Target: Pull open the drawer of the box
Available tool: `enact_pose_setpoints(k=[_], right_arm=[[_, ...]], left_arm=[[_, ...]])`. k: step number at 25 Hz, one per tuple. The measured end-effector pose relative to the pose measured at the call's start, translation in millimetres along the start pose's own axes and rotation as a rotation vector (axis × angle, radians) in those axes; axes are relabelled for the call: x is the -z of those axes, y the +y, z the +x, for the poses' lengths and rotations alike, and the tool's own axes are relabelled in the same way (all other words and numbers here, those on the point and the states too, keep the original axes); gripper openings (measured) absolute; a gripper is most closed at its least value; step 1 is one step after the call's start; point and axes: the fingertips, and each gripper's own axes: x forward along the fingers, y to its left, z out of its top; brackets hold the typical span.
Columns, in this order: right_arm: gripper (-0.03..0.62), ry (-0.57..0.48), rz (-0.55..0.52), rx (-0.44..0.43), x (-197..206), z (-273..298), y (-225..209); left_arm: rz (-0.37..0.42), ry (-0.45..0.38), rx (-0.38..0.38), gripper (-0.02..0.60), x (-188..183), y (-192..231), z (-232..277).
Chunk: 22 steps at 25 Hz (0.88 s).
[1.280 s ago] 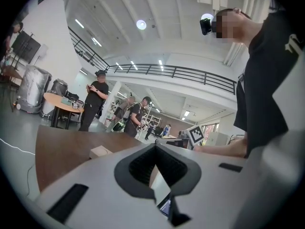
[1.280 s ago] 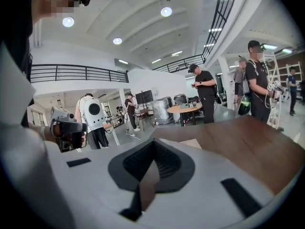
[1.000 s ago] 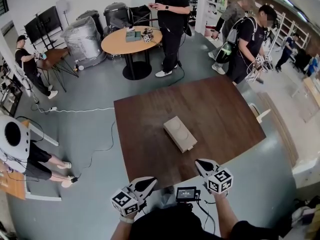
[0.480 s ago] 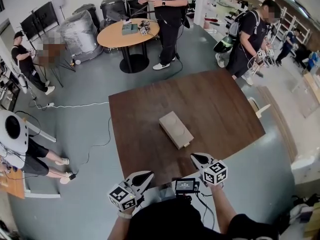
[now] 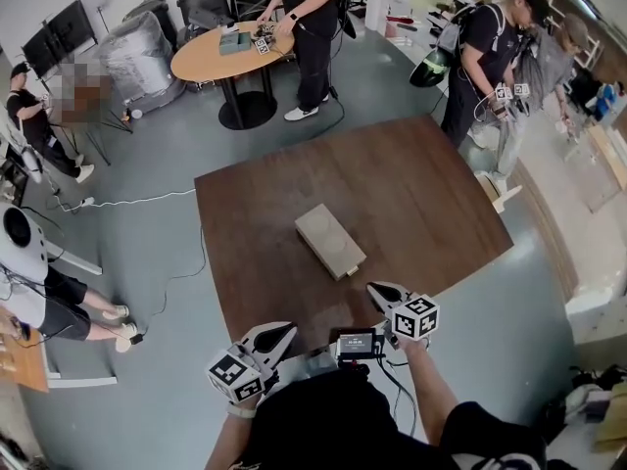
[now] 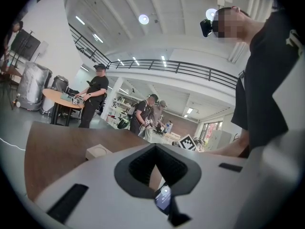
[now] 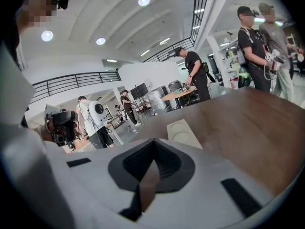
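1. The box (image 5: pixel 330 241) lies slantwise on the brown surface (image 5: pixel 421 204), about mid-width and nearer the near edge than the far one.
2. The left claw (image 5: pixel 284 332) is closed on nothing. It is held at the near edge, well apart from the box and to its left.
3. The right claw (image 5: pixel 376 289) is also closed and empty. It is at the near edge, near the box's near end but not touching it.
4. Bare surface surrounds the box on every side, widest to the right and on the far side.
5. Beyond the far edge are a round table (image 5: pixel 211 62) and standing people (image 5: pixel 490 52). To the left lies grey floor (image 5: pixel 147 262).
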Motion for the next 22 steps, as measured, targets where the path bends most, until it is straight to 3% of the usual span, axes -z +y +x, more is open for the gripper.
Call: enact_pose_setpoints(k=[7,22], right_arm=[[-0.012,-0.023,0.134,0.004,11.8,11.9,-30.8],[-0.012,0.035,0.239,0.021,60.0,39.5,-72.9]], left_arm=[[0.006,0.036,0.009,0.006,4.9,-2.9,18.2],[0.006,0.071,-0.027,0.005,16.8,-2.8,20.2]])
